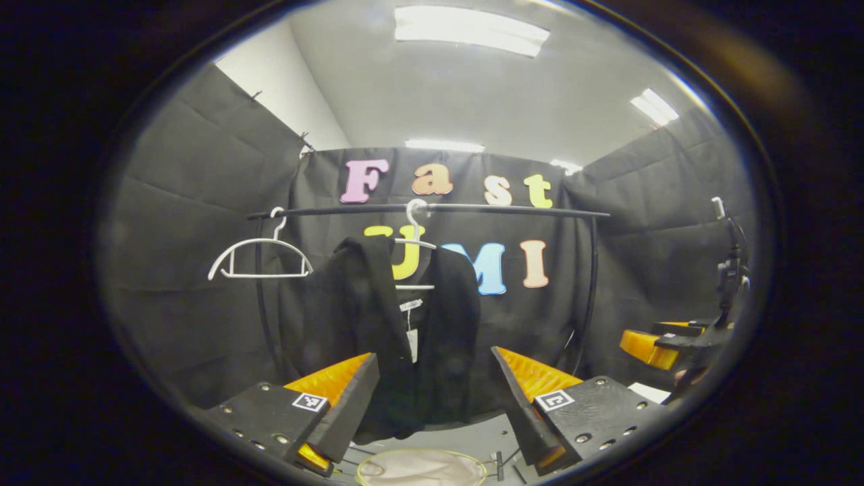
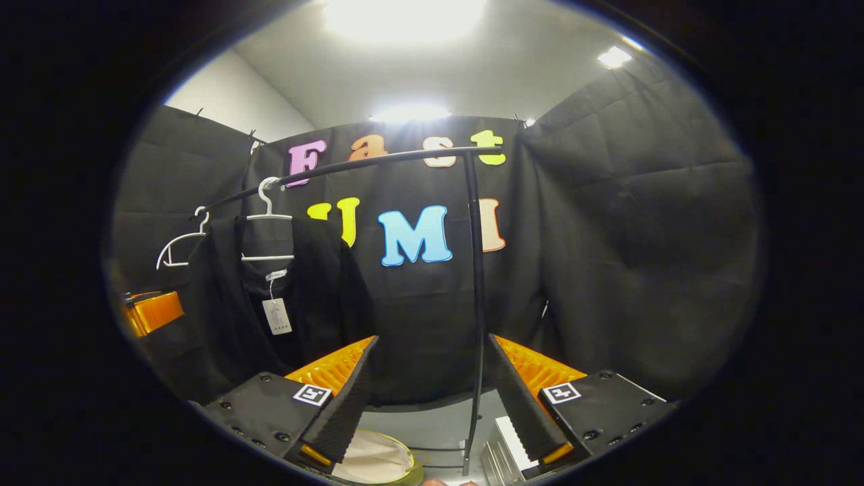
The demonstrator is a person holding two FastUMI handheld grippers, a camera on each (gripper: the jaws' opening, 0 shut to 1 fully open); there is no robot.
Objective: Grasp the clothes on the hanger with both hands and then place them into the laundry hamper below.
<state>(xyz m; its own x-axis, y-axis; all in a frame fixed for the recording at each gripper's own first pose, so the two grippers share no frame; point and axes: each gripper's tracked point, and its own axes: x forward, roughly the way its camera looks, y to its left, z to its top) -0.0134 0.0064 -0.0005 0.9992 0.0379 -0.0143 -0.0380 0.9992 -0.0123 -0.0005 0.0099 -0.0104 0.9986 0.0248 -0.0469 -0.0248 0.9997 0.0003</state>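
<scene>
Both grippers, left gripper [image 1: 432,412] and right gripper [image 2: 432,405], are hovering with fingers spread; the black garment [image 1: 378,337] is hanging far on its hanger [image 1: 415,243], above the hamper [image 1: 422,468]. Pulling unevenly risks snagging.

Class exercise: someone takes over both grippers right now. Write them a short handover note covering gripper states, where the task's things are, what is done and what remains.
Left gripper: jaws open, empty, facing the black garment.
Right gripper: jaws open, empty, facing the rack's upright post.
The garment hangs on a white hanger on the rail; a bare hanger hangs beside it. The hamper sits on the floor below.
Done: nothing grasped.
Left: grip the garment with both, lift it off, drop it in.
</scene>
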